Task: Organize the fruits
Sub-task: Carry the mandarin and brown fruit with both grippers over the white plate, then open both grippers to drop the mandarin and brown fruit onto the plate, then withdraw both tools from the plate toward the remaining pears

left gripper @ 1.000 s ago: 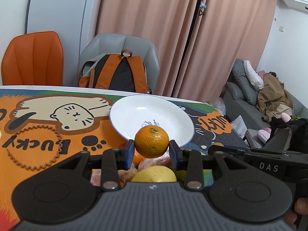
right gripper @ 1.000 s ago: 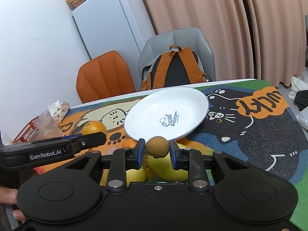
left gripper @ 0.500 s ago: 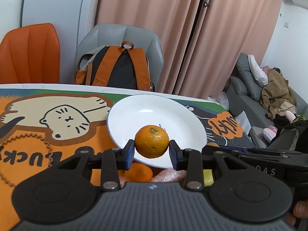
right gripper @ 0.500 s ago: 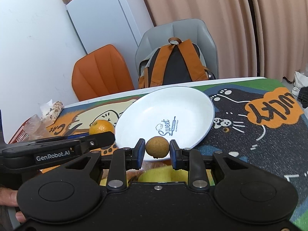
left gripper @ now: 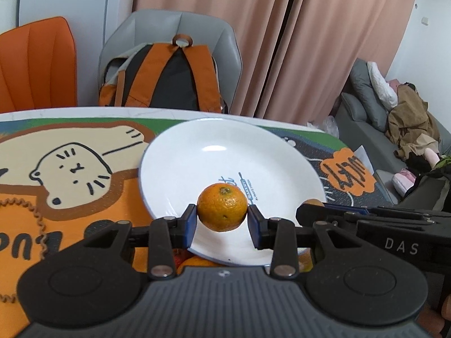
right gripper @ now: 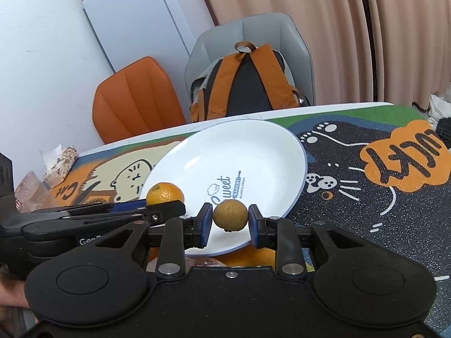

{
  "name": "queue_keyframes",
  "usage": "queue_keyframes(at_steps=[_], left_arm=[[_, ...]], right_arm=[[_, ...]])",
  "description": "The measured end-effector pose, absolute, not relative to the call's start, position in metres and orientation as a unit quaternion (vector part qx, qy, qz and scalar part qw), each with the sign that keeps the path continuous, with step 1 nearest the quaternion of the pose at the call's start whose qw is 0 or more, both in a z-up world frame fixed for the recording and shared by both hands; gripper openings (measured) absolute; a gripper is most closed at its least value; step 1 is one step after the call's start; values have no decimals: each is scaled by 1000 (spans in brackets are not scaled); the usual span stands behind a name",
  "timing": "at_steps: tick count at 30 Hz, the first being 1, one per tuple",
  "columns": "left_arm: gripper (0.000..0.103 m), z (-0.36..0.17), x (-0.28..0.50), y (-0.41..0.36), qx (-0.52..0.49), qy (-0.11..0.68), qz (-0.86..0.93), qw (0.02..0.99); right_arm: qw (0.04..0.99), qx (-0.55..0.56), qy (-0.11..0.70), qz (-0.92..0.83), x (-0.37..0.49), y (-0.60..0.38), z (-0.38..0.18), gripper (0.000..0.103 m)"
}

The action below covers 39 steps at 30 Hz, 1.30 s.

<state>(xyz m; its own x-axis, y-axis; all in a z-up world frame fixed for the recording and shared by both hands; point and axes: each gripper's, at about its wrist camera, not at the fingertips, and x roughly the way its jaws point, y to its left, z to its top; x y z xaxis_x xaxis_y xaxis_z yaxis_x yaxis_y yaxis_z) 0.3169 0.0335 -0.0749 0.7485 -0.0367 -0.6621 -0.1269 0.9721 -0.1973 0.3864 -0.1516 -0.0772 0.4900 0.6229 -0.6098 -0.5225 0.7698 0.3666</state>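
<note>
Two grippers each carry fruit above the white plate point(left gripper: 197, 152). The left gripper point(left gripper: 222, 219) is clamped on an orange point(left gripper: 221, 207); the right gripper point(right gripper: 230, 222) pinches a small brown round fruit point(right gripper: 230, 215). More fruit point(left gripper: 194, 262) lies just under the plate's near rim on the cat-print mat point(right gripper: 366, 197).

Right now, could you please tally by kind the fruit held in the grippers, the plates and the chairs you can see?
Fruit held: 2, an orange in the left gripper and a small brown fruit in the right gripper
Plates: 1, the white plate
Chairs: 2, orange chair and grey chair
Total: 5
</note>
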Motion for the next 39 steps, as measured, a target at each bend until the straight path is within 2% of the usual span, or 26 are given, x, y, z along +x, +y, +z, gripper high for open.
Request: queue_keyframes(at_steps=[6, 15, 19, 21, 28, 33, 39], left_arm=[[37, -81, 325, 35, -117, 369, 36, 921], [40, -62, 306, 47, -123, 350, 50, 927], [41, -54, 295, 51, -125, 344, 57, 929], [44, -50, 289, 51, -124, 341, 59, 930], [76, -39, 267, 46, -118, 327, 73, 935], [85, -33, 252, 43, -119, 320, 73, 937], [90, -26, 234, 37, -111, 311, 84, 940]], right_arm=[[859, 68, 386, 331, 392, -149, -83, 26], [855, 70, 395, 328, 396, -140, -90, 26], [855, 73, 396, 326, 392, -139, -87, 30], [855, 79, 396, 327, 389, -141, -85, 31], [860, 84, 387, 322, 371, -153, -71, 30], [863, 89, 382, 319, 358, -164, -63, 31], [868, 93, 371, 316, 340, -178, -55, 49]])
